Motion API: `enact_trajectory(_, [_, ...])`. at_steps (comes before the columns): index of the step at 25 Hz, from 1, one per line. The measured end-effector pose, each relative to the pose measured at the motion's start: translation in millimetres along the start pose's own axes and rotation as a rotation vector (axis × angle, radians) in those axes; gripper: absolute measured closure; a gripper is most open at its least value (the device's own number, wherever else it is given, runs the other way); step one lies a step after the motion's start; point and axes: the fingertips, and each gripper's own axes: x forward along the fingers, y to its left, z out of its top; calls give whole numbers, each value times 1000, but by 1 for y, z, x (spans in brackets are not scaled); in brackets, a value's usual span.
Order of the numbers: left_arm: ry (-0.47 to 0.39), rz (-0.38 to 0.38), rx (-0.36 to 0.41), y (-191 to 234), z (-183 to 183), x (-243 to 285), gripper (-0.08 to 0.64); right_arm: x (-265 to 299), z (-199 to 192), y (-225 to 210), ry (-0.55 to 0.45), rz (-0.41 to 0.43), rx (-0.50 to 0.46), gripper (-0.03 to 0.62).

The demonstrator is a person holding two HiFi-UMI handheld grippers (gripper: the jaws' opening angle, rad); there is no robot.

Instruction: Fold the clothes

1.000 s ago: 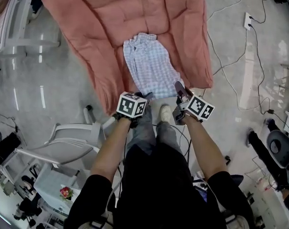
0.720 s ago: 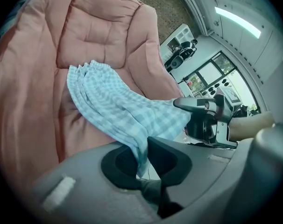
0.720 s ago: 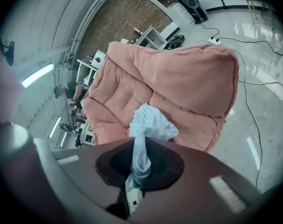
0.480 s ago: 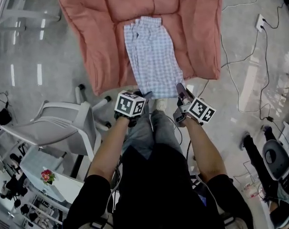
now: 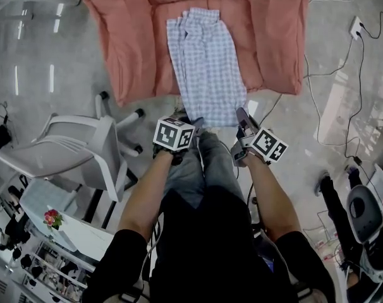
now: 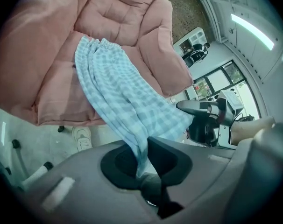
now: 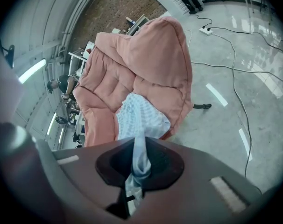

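Observation:
Blue-and-white checked trousers (image 5: 205, 65) lie lengthwise on a pink quilted cushion (image 5: 134, 36), waistband at the far end and leg ends hanging over the near edge. My left gripper (image 5: 184, 121) is shut on the left leg end, and the checked cloth (image 6: 127, 111) runs from its jaws up to the cushion (image 6: 48, 78). My right gripper (image 5: 241, 117) is shut on the right leg end; a bunched strip of cloth (image 7: 139, 157) passes between its jaws. The rest of the trousers (image 7: 140, 118) lies on the cushion (image 7: 146, 59) beyond.
A white plastic chair (image 5: 78, 153) stands on the floor at the left. Cables (image 5: 330, 74) and a power strip (image 5: 356, 25) trail over the shiny floor at the right. A wheeled office chair (image 5: 368, 213) is at the lower right. The person's legs stand just below the grippers.
Both grippers have drawn back from the cushion and sunk, pulling the trousers out longer and flatter, so the leg ends now overhang the near edge.

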Motion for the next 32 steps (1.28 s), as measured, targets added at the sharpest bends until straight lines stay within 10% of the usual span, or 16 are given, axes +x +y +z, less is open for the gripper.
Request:
enact_trajectory(11, [-17,-27,-51,-4,24,-19,510,0,21,34,-10,13,48,572])
enact_trajectory(20, [-48,-166,-199,9,101,-46,508,40,84,88,-41,19,154,572])
enact_trajectory(32, [-31,-133,-225,55,198,-52,494,120,152,121,-71,-23,167,571])
